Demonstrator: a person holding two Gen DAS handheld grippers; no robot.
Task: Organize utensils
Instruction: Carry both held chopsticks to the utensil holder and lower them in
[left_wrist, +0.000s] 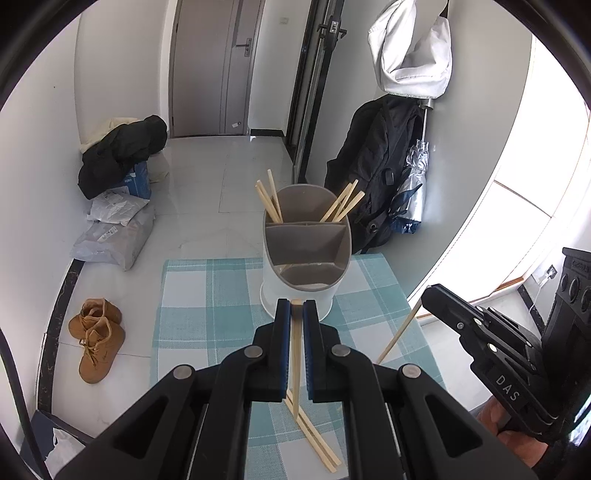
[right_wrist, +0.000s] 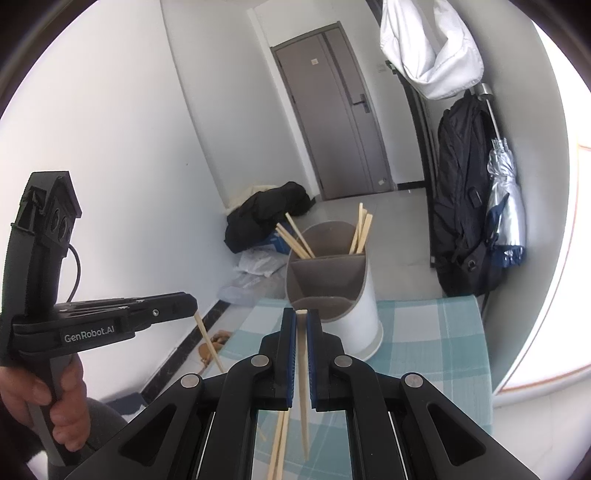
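Observation:
A white utensil holder (left_wrist: 300, 258) with grey dividers stands on the checked cloth (left_wrist: 207, 288); several wooden chopsticks (left_wrist: 269, 201) lean in its far compartment. My left gripper (left_wrist: 296, 308) is shut on one chopstick (left_wrist: 296, 354), held upright in front of the holder. My right gripper (right_wrist: 301, 317) is shut on another chopstick (right_wrist: 303, 380), also just before the holder (right_wrist: 332, 291). The right gripper shows at the right of the left wrist view (left_wrist: 428, 295); the left one shows in the right wrist view (right_wrist: 192, 306). Two chopsticks (left_wrist: 317, 439) lie on the cloth below.
The table with the teal checked cloth (right_wrist: 424, 343) ends close behind the holder. On the floor are brown boots (left_wrist: 96, 338), parcels (left_wrist: 114, 236) and a black coat (left_wrist: 122, 155). A black backpack (left_wrist: 376, 177) and folded umbrella (left_wrist: 415, 184) hang at the right wall.

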